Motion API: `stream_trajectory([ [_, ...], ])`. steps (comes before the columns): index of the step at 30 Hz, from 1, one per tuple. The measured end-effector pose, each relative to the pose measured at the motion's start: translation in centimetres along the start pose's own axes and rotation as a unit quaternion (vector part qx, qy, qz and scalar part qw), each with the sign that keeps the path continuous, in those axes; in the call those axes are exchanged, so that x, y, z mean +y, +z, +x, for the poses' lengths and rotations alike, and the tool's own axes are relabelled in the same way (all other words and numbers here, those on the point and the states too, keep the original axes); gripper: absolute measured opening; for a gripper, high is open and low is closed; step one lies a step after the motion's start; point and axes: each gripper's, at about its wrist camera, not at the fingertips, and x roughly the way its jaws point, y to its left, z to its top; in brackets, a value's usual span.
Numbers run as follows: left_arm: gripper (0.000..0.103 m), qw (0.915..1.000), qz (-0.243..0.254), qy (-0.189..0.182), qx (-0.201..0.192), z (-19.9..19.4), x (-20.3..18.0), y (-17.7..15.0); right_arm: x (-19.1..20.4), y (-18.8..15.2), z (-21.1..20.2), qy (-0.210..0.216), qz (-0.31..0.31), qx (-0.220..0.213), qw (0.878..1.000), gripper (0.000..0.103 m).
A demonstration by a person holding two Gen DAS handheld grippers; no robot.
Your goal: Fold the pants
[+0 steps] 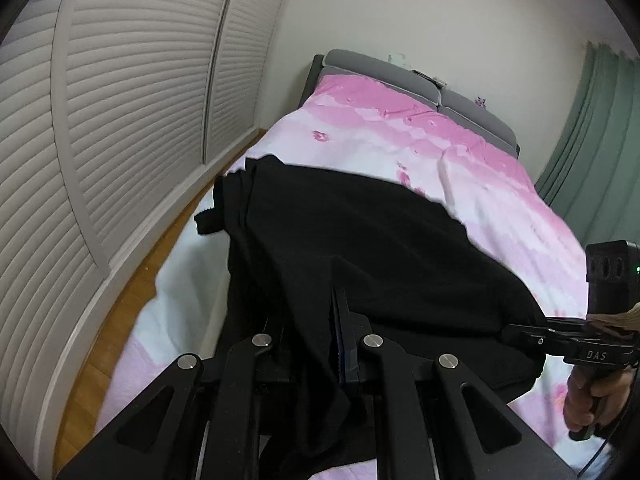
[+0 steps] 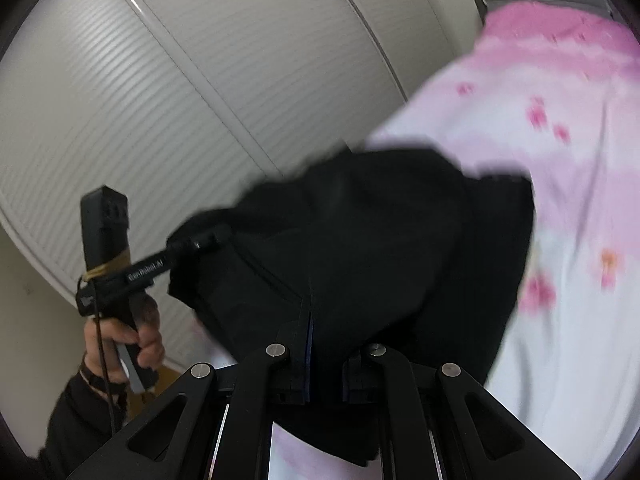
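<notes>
Black pants [image 1: 360, 240] are lifted off a bed with a pink and white cover [image 1: 460, 168]. My left gripper [image 1: 338, 320] is shut on one near edge of the pants, the cloth draped over its fingers. It also shows in the right wrist view [image 2: 208, 240], gripping the pants' left corner. My right gripper [image 2: 310, 320] is shut on the other near edge of the pants [image 2: 380, 232]. It shows in the left wrist view [image 1: 516, 330], pinching the cloth at the right. The far end of the pants still rests on the bed. The right wrist view is blurred.
White louvred closet doors [image 1: 120, 120] run along the left, with a strip of wooden floor [image 1: 120, 320] between them and the bed. A grey headboard [image 1: 384, 68] is at the far end. A green curtain [image 1: 592, 128] hangs at the right.
</notes>
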Motion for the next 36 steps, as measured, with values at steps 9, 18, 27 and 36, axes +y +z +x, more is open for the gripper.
stream_trajectory([
  [9, 0.032, 0.9999, -0.005, 0.007, -0.009, 1.1, -0.1, -1.7, -2.7, -1.0, 0.5, -0.035, -0.005, -0.029, 0.999, 0.010],
  [18, 0.051, 0.9970, 0.055, 0.038, -0.038, -3.9, -0.4, -0.5, -1.5, 1.7, -3.8, -0.053, -0.056, -0.061, 0.995, 0.055],
  [27, 0.057, 0.9957, 0.062, 0.058, -0.036, -0.8, -2.7, 6.9, -2.5, 9.6, -3.2, -0.110, -0.063, -0.074, 0.989, 0.070],
  [36, 0.057, 0.9904, 0.086, 0.107, 0.010, 4.9, -4.7, 6.6, -7.7, 11.3, 4.4, -0.067, 0.028, 0.010, 0.997, 0.040],
])
